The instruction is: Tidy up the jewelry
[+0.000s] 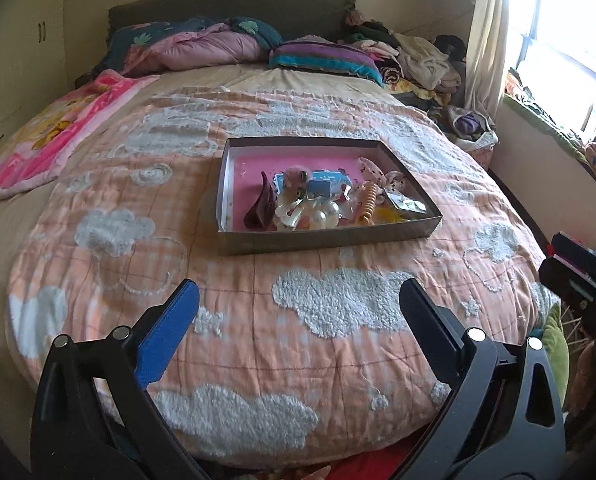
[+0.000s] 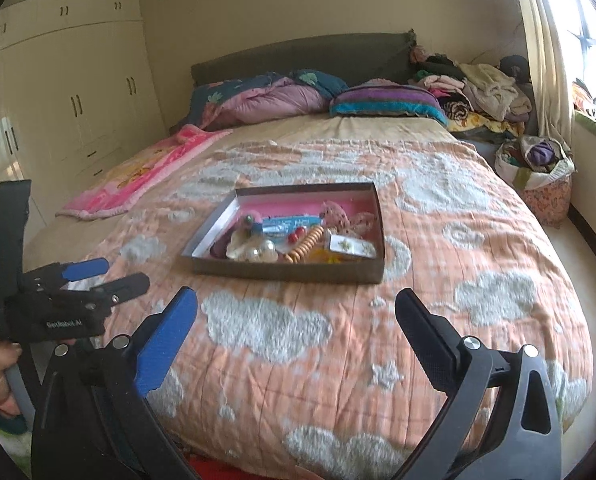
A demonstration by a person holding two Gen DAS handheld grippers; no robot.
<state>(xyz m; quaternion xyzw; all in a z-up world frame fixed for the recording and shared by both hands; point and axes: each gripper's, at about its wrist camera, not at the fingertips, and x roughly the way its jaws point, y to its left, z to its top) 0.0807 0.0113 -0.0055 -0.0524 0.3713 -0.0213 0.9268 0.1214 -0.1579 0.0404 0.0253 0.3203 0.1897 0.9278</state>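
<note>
Pink lining shows through the box, which sits mid-bed on the peach quilt. Inside, the jewelry lies heaped toward the near-right end: pearls, a coiled orange piece, a dark red clip, carded items. Nothing lies loose on the quilt, so gathering looks finished; whether sorting inside remains I cannot tell. The left gripper and right gripper both gape wide and empty, well short of the box, so no piece is in hand.
</note>
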